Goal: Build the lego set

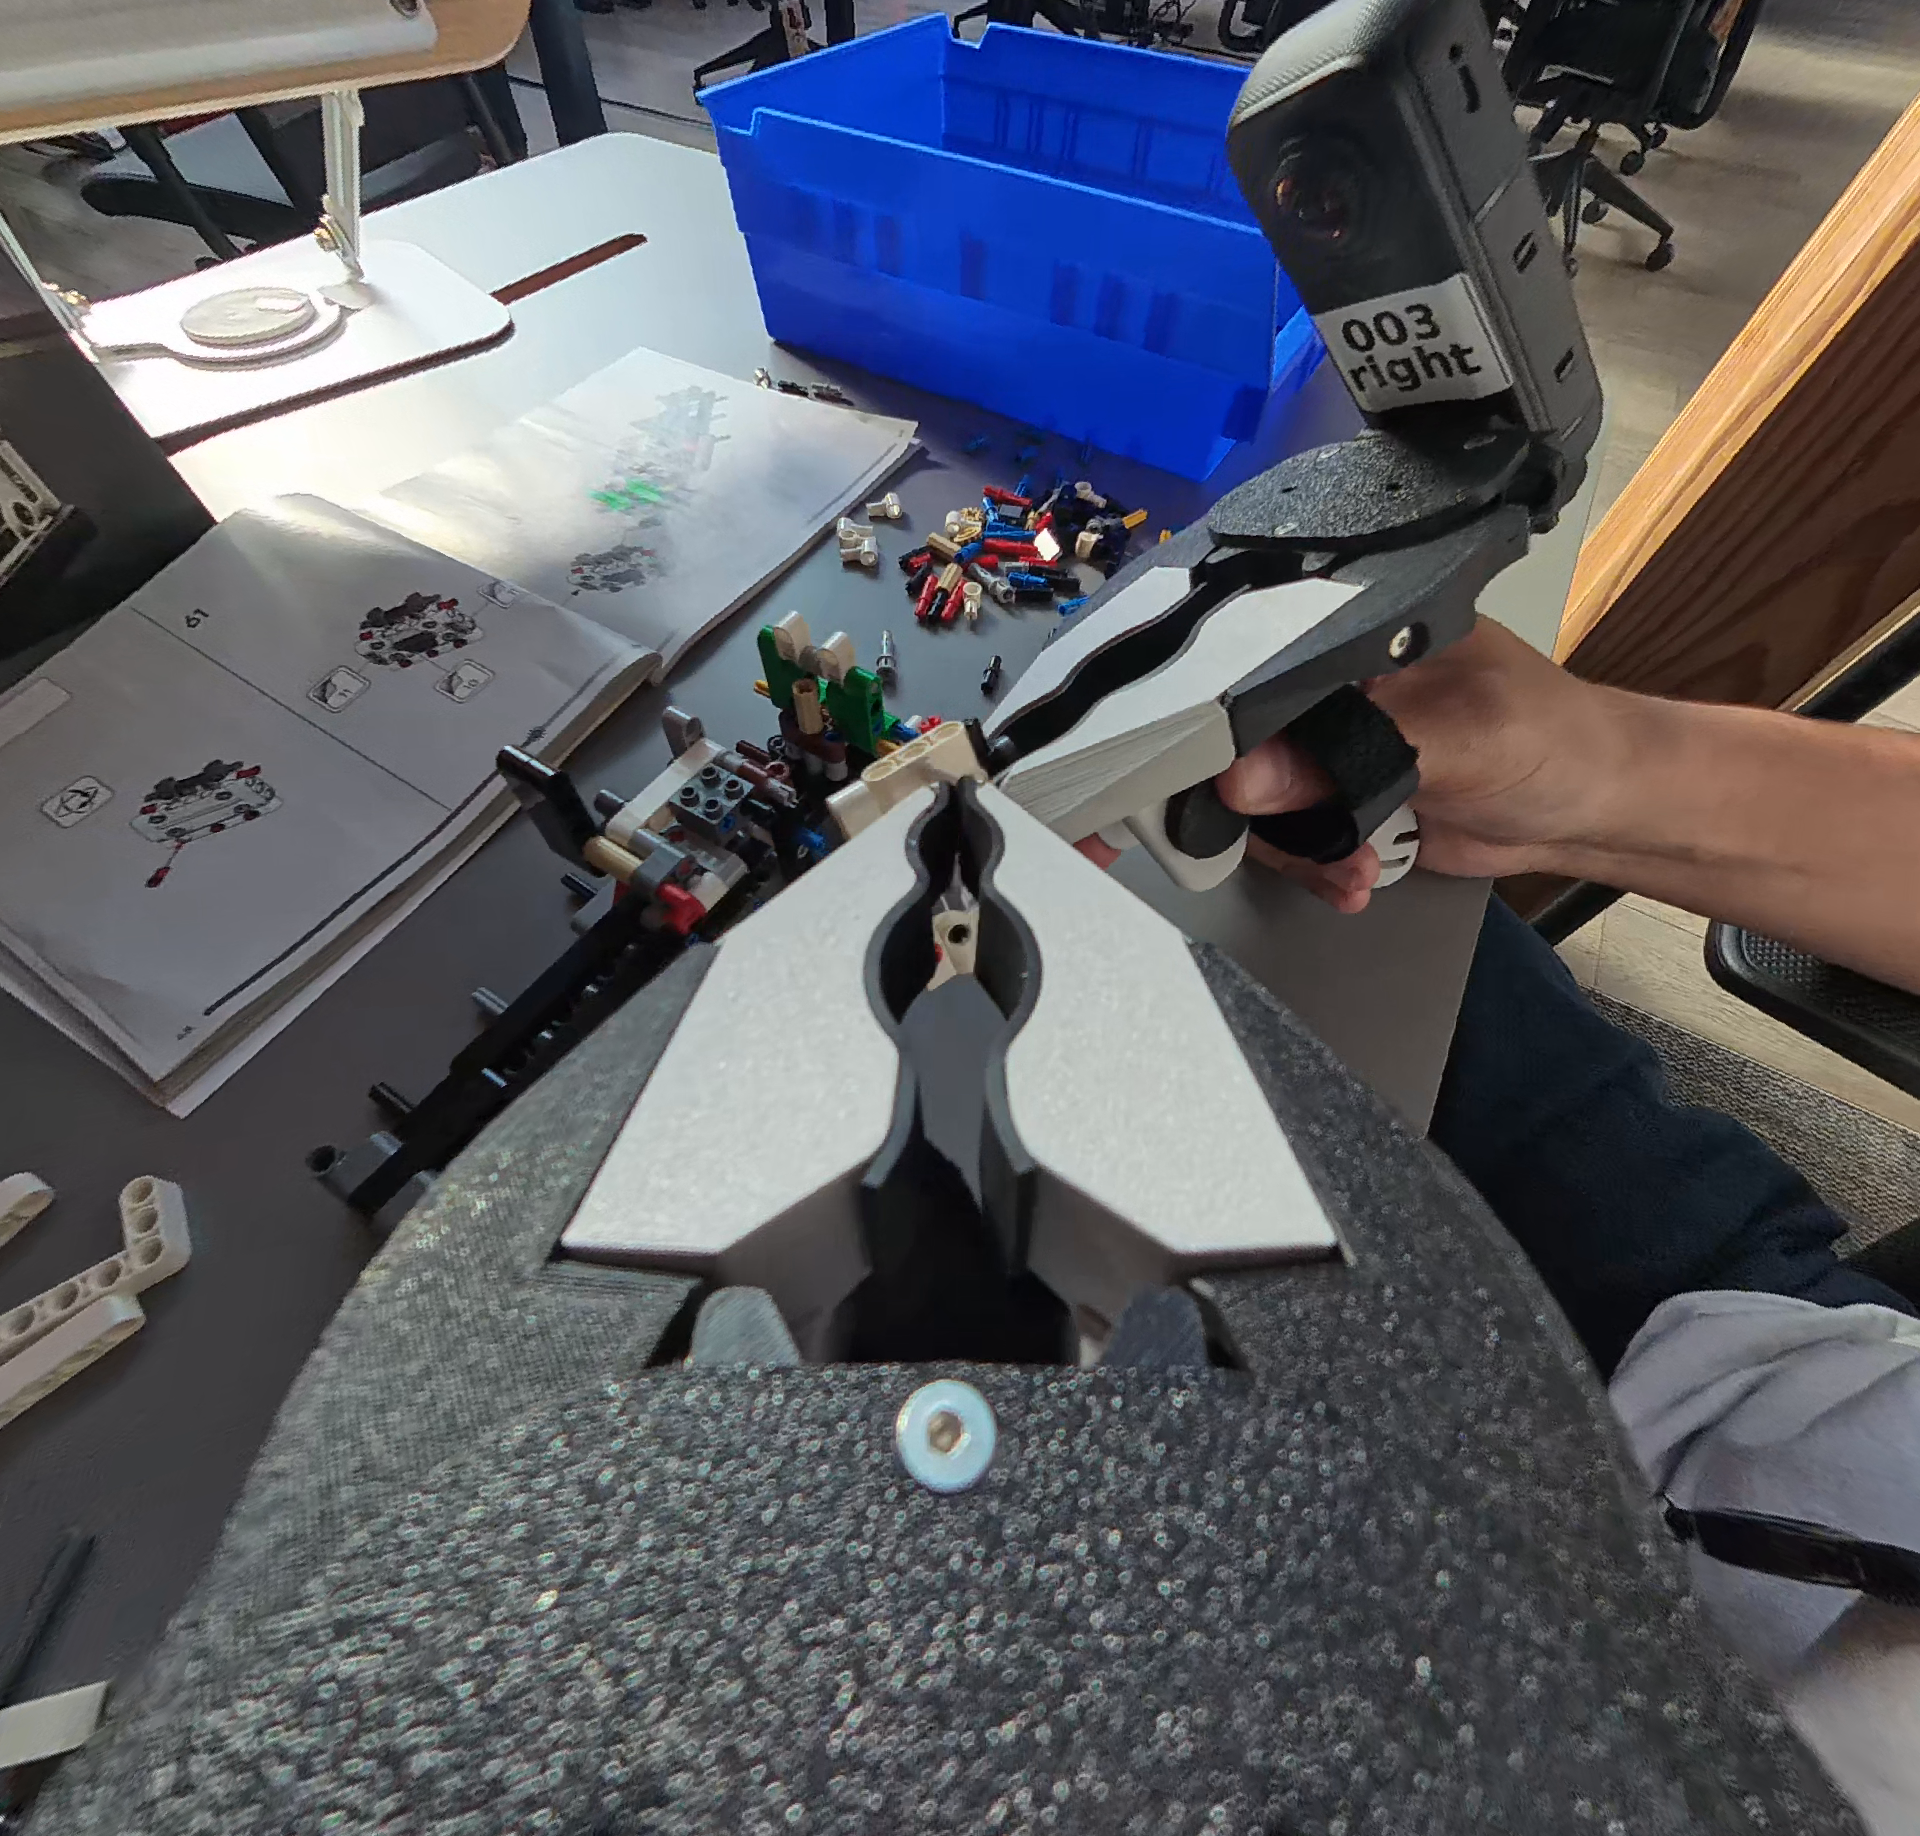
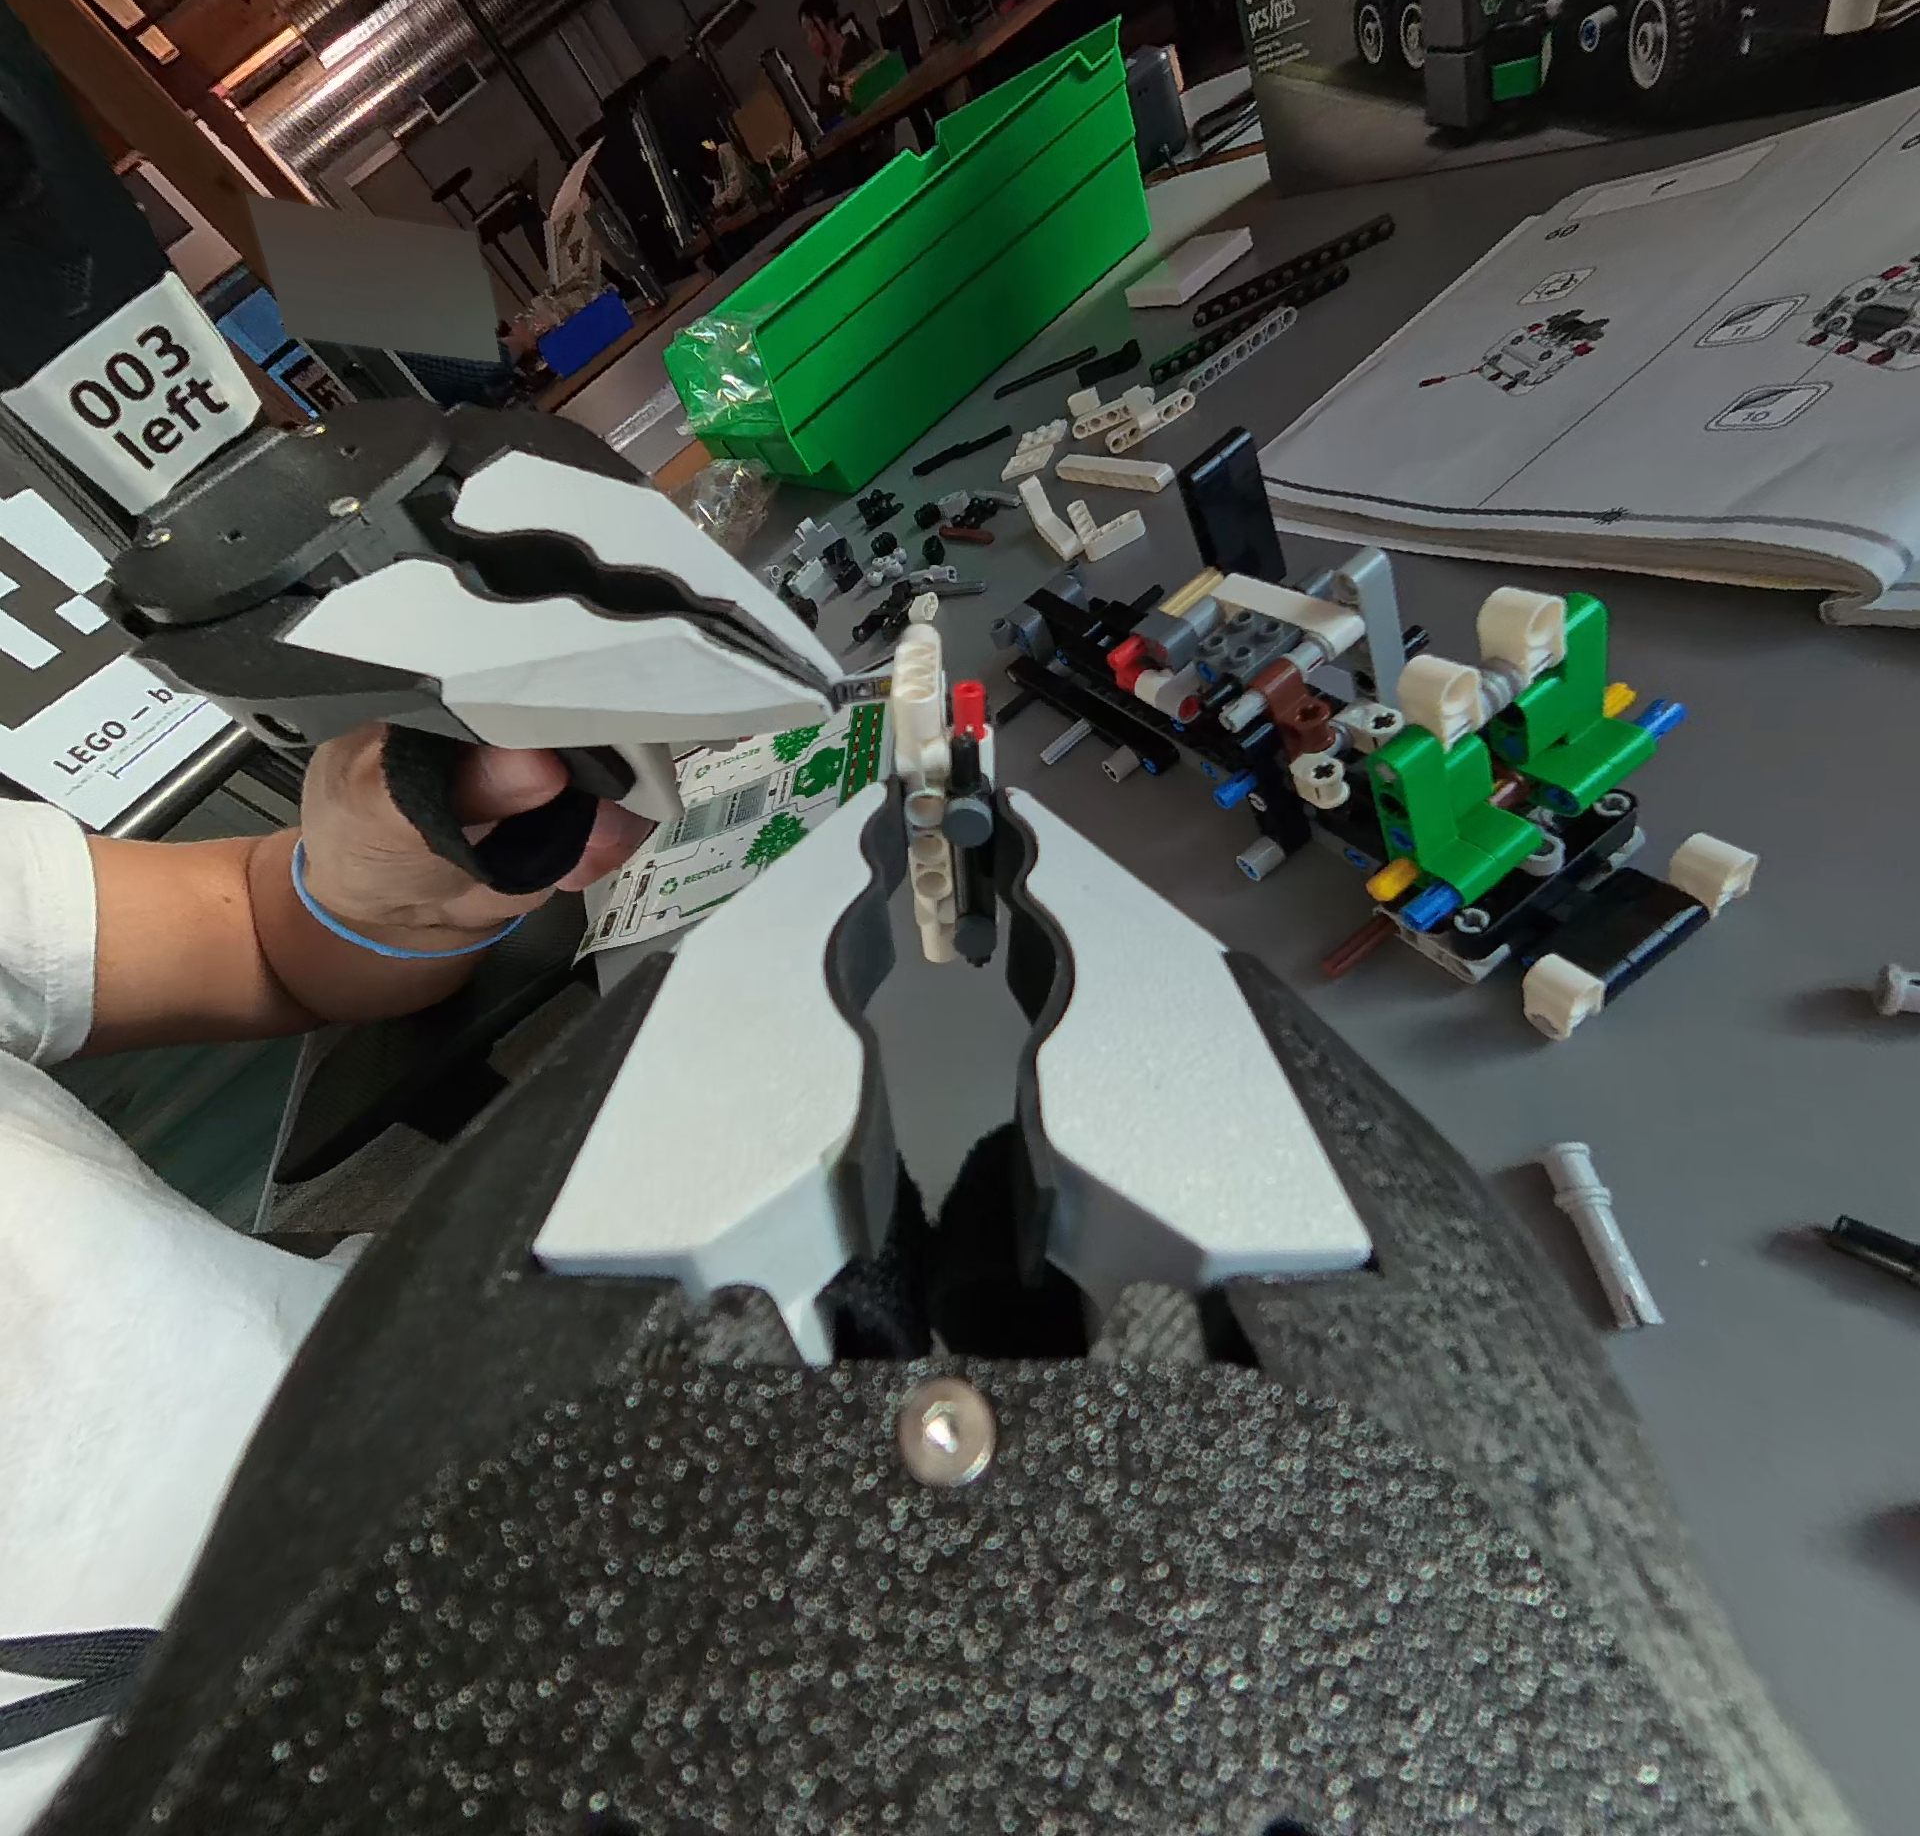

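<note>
While both grippers meet over the grey table, the scene reads so:

Right gripper (image 2: 951, 830): at frame centre in the right wrist view, clenched on a small brick assembly (image 2: 940, 799) of a white holed beam, black pin, grey round pieces and red peg; both dark pads press its sides.

Left gripper (image 2: 836, 690): reaching in from the left of that frame, jaws drawn together on a small grey pin (image 2: 862, 687) whose tip touches the top of the white beam.

Same meeting, left wrist view: the left gripper (image 1: 961, 794) sits at centre, the white beam (image 1: 914, 763) just beyond its tips, the right gripper (image 1: 997, 747) coming from the right.

Half-built vehicle (image 2: 1455, 768): on the table right of the grippers, with green, black and white parts.

Sticker sheet (image 2: 727, 820): flat beneath the left gripper.

Open booklet (image 1: 343, 706): left of centre.

Loose pieces (image 1: 1008, 550): heaped above centre.

Blue bin (image 1: 997, 259): upper centre.

Green bin (image 2: 935, 300): upper centre of the right wrist view.
</note>
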The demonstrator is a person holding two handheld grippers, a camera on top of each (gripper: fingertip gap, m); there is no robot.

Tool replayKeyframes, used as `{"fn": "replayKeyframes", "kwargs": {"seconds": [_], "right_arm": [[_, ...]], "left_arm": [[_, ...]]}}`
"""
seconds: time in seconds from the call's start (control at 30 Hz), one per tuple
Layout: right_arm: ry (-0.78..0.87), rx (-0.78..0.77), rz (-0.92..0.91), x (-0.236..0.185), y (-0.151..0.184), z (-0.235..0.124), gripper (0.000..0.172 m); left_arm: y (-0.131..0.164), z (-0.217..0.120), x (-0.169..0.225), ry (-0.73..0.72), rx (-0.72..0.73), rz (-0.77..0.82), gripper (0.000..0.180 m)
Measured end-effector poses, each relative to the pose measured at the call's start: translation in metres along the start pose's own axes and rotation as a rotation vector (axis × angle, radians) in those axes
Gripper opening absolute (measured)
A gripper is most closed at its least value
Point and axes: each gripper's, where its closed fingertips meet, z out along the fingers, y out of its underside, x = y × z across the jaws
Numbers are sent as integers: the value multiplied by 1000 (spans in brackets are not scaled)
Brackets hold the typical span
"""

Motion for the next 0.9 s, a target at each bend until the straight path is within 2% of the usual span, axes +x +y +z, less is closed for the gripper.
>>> {"fn": "replayKeyframes", "kwargs": {"seconds": [0.03, 0.23, 0.4, 0.57, 0.7, 0.77, 0.9], "right_arm": [[48, -10, 17, 8, 1, 0, 14], [-8, -4, 42, 4, 0, -2, 14], [-56, 23, 59, -1, -3, -4, 14], [-86, 80, 59, -2, -13, -9, 13], [-103, 128, 44, 1, -25, -9, 14], [-84, 110, 12, 4, -27, -3, 14], [-90, 11, -59, 4, -31, 13, 14]], "left_arm": [[-2, -1, 3, 19, 8, -3, 0], [-8, -6, 7, 68, 31, -20, 0], [-12, -9, 0, 268, 46, -289, 0], [-21, -14, -3, 433, 82, -397, 0], [-46, -31, -9, 606, 156, -369, 0], [-53, -36, -14, 626, 202, -309, 0], [-47, -42, -24, 608, 237, -189, 0]]}}
